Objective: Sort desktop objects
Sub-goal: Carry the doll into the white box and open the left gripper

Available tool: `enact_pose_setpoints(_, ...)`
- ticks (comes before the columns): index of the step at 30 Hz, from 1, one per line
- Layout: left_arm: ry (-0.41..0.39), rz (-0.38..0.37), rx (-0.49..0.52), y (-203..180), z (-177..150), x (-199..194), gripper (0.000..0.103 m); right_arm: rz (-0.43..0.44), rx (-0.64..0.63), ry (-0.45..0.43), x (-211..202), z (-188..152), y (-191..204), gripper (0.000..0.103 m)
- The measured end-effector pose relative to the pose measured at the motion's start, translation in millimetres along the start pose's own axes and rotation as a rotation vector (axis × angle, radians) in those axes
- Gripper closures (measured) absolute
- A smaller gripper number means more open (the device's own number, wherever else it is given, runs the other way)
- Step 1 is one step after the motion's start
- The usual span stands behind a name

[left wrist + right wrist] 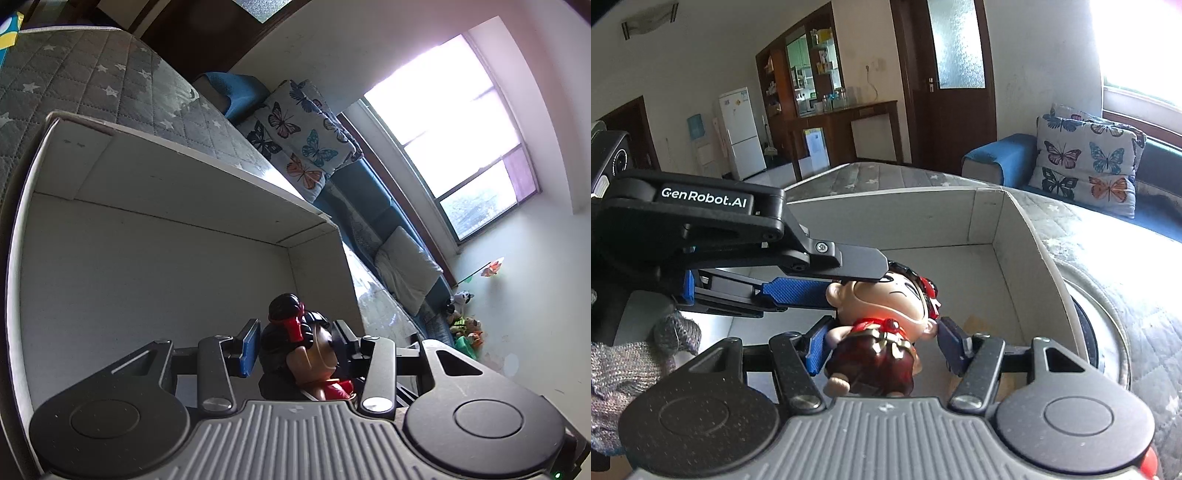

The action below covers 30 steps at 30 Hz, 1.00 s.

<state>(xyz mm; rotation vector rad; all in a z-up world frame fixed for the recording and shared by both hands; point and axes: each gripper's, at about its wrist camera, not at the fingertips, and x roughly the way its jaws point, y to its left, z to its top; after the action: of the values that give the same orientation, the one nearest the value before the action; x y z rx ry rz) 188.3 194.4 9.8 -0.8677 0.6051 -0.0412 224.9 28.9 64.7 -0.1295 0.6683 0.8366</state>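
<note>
hanging over the open white cardboard box [1004, 221], a small figurine [882, 325] with a big cartoon head, dark hair with red ornaments and a dark red outfit sits between both tools at once. the left gripper [295, 345] comes in from the side (its black arm reads "genrobot.ai" in the right wrist view) and its blue-padded fingers [798, 291] press on the head from top and underside, jaws narrowed onto it. the right gripper [882, 343] has its jaws set wider, one blue pad [817, 343] touching the doll's arm; the other pad looks just clear of its far side, though the view is too tight to be sure. the box rests on a grey quilted cover with stars [92, 74], and its floor below the doll is mostly bare. a butterfly-print cushion [1086, 158] leans on the blue sofa [997, 155] behind, beneath a bright window [454, 125].
</note>
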Motion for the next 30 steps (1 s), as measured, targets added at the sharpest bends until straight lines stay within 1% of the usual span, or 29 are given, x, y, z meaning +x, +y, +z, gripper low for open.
enact_pose_setpoints(5,0.015,0.027,-0.010,5.2,-1.4,8.3,0.059,-0.010,-0.008,0.029,10.5,-1.7,0.7,0.041)
enact_pose_setpoints(8,0.023,0.036,-0.010,6.9,-2.0,10.4,0.059,-0.034,-0.039,0.045,15.6,-4.2,6.3,0.041)
enact_pose_setpoints(16,0.040,0.050,-0.014,11.8,-6.4,11.8,0.059,-0.055,-0.050,0.079,23.3,-9.4,7.4,0.041)
enact_pose_setpoints(25,0.046,0.055,-0.005,9.0,-6.8,10.8,0.059,-0.058,-0.056,0.065,20.4,-15.2,8.7,0.040)
enact_pose_setpoints(30,0.045,0.060,0.002,5.7,-7.8,10.8,0.059,-0.057,-0.057,0.053,17.0,-17.8,9.5,0.036)
